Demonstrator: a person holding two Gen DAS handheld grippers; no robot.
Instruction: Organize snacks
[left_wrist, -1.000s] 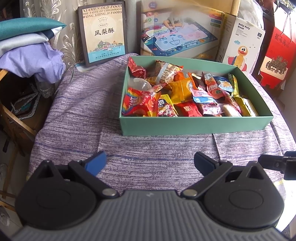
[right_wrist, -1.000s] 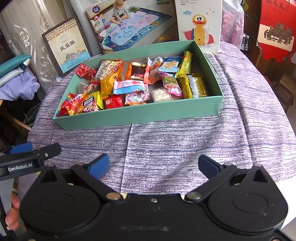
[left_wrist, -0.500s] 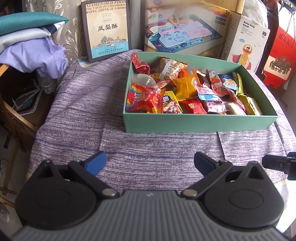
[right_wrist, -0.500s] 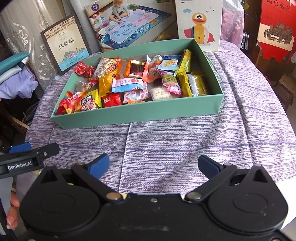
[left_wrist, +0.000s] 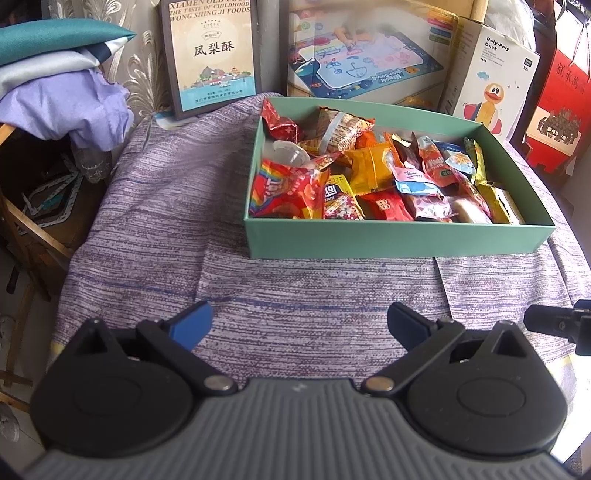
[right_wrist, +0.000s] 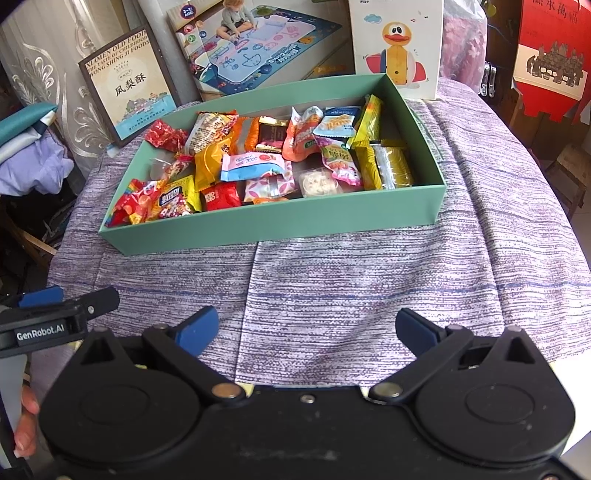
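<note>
Left wrist view: left gripper (left_wrist: 299, 321) released, above purple cloth (left_wrist: 155, 229).
Right wrist view: right gripper (right_wrist: 308, 326) released, empty.
Green box (right_wrist: 280, 225): holds snack packets (right_wrist: 255, 166).

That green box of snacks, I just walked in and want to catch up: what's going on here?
A person holds two grippers over the purple tablecloth, short of the green box. The left gripper and right gripper are both open and empty. The snack packets lie jumbled inside the box, none gripped.
</note>
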